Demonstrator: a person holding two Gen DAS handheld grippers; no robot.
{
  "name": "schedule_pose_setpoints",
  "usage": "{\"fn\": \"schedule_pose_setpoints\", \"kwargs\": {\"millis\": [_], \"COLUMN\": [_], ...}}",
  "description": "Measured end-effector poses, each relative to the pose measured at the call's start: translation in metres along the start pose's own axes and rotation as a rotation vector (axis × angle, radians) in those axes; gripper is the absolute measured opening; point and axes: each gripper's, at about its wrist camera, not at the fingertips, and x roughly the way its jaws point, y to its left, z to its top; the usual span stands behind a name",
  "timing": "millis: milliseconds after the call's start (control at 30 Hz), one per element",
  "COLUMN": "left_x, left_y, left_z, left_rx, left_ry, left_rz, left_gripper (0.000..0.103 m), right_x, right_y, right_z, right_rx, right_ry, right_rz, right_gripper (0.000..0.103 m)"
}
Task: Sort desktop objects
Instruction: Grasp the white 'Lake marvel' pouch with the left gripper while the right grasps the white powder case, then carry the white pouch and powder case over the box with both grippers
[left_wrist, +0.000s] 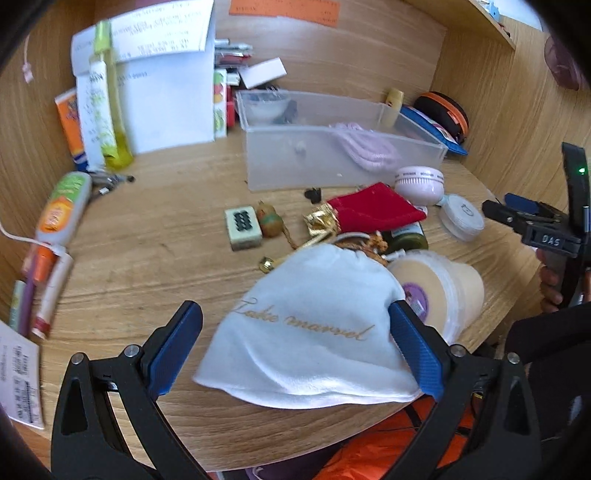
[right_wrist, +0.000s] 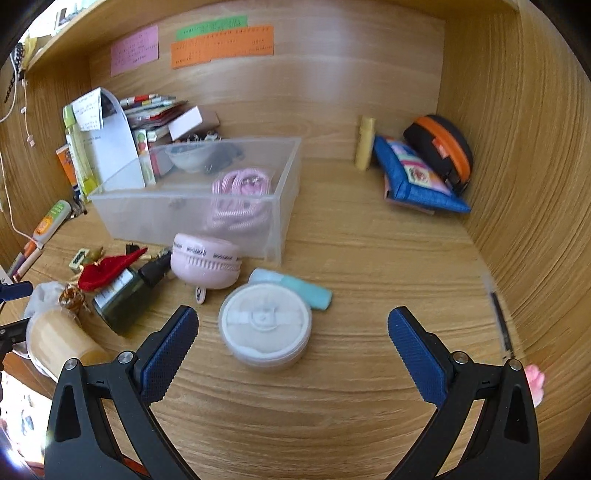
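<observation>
My left gripper (left_wrist: 295, 343) is open above a white cloth pouch (left_wrist: 306, 332) with gold lettering near the desk's front edge; its right pad (left_wrist: 415, 350) is close against the pouch's edge. A beige jar (left_wrist: 443, 284) lies beside the pouch. My right gripper (right_wrist: 293, 347) is open over the desk, with a round white puff case (right_wrist: 264, 325) between and just beyond its fingers. A clear plastic bin (right_wrist: 192, 210) holds a pink coiled cable (right_wrist: 240, 199) and a small bowl (right_wrist: 186, 155). The right gripper also shows at the right edge (left_wrist: 517, 218) of the left wrist view.
A pink round fan (right_wrist: 205, 264), mint eraser (right_wrist: 295, 290), dark green bottle (right_wrist: 123, 295), red velvet pouch (left_wrist: 373, 210), mahjong tile (left_wrist: 243, 227) and small gourd charm (left_wrist: 271, 221) litter the middle. Tubes (left_wrist: 62, 210) lie left; blue pouch (right_wrist: 413, 177) and black-orange case (right_wrist: 439, 151) sit back right.
</observation>
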Motion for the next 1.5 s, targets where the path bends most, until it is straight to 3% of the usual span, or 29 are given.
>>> {"fn": "schedule_pose_setpoints", "kwargs": {"millis": [133,300,467,533,567,767,933,1300,1500], "left_x": [0.009,0.023,0.026,0.026,0.027,0.027,0.025,0.011,0.007], "left_y": [-0.005,-0.006,-0.004,-0.004,-0.003,-0.004,0.000,0.016,0.033], "left_z": [-0.004,-0.002,0.004,0.005,0.006,0.005,0.008,0.015,0.025], "left_rx": [0.029,0.037,0.023,0.018,0.014,0.004,-0.024,-0.110,-0.200], "left_ry": [0.034,0.065,0.030,0.020,0.025,0.014,0.005,-0.047,-0.076], "left_rz": [-0.027,0.000,0.027,0.025,0.012,0.022,0.015,0.003,-0.056], "left_gripper": [0.101,0.101,0.101,0.095,0.087,0.080,0.072,0.069,0.069], "right_x": [0.011,0.023,0.028,0.030,0.031,0.043,0.044,0.035,0.024], "right_y": [0.002,0.002,-0.001,-0.004,-0.005,-0.005,0.005,-0.004,-0.007], "right_z": [-0.006,-0.012,-0.012,-0.012,-0.012,-0.016,-0.014,-0.010,-0.002], "right_rx": [0.002,0.017,0.037,0.054,0.060,0.077,0.037,0.089,0.102], "right_ry": [0.044,0.075,0.075,0.076,0.078,0.110,0.097,0.060,0.027], "right_rz": [0.004,0.026,0.045,0.065,0.073,0.100,0.104,0.131,0.148], "right_gripper": [0.102,0.102,0.101,0.099,0.097,0.087,0.063,0.062,0.062]}}
